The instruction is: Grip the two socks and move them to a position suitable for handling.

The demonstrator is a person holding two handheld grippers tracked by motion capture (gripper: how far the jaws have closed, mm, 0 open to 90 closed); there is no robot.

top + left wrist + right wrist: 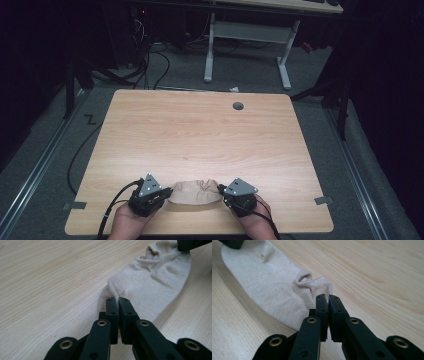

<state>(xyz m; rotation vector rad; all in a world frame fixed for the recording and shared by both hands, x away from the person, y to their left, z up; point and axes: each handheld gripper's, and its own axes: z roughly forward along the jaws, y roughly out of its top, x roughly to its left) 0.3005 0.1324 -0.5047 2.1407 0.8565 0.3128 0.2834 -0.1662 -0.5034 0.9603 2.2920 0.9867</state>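
Your left gripper [117, 300] pinches one end of the beige sock [155, 282]; your right gripper [327, 297] clamps the opposite end on the table [200, 130].

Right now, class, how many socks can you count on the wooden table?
1. A beige sock lies near the table's front edge, pinched at one end by the left gripper and at the other by the right gripper.

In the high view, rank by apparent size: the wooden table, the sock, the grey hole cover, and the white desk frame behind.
1. Table, by far the largest.
2. Desk frame, though it stands farther off, so its look is understated.
3. Sock, partly covered at both ends.
4. Hole cover, smallest.
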